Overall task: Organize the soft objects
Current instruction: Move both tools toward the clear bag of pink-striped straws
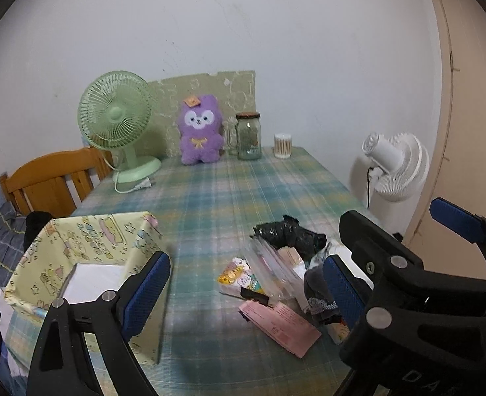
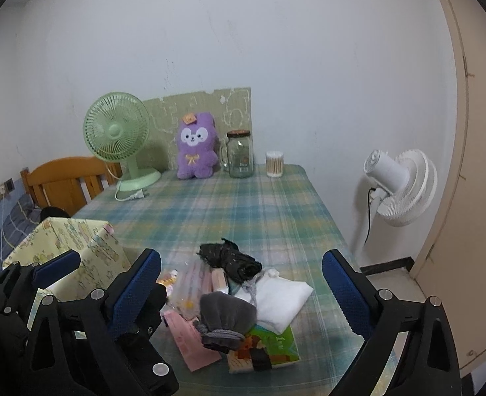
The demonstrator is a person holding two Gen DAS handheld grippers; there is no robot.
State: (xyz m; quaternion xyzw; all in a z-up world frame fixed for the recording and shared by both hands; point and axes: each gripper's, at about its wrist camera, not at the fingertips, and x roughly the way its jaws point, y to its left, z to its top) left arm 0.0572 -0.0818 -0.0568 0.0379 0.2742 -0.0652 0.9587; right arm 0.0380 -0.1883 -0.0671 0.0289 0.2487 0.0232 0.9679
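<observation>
Left gripper (image 1: 246, 283) is hovering with jaws spread, nothing between them; right gripper (image 2: 241, 283) likewise is hanging wide open above the pile. Soft items are lying in a heap at 6 o'clock on the plaid table (image 2: 243, 204): grey pouch (image 2: 226, 316), white cloth bag (image 2: 282, 297), black crumpled bundle (image 2: 233, 260), all touching, partly overlapping a pink packet (image 2: 186, 336) and a green picture booklet (image 2: 275, 346). Yellow patterned box (image 1: 87, 247) is sitting at 9 o'clock, near the table's left edge. Mid-table is lying bare toward 12 o'clock, where purple plush (image 2: 195, 147), green fan (image 2: 117, 132) and glass jar (image 2: 240, 155) are lining the far edge.
</observation>
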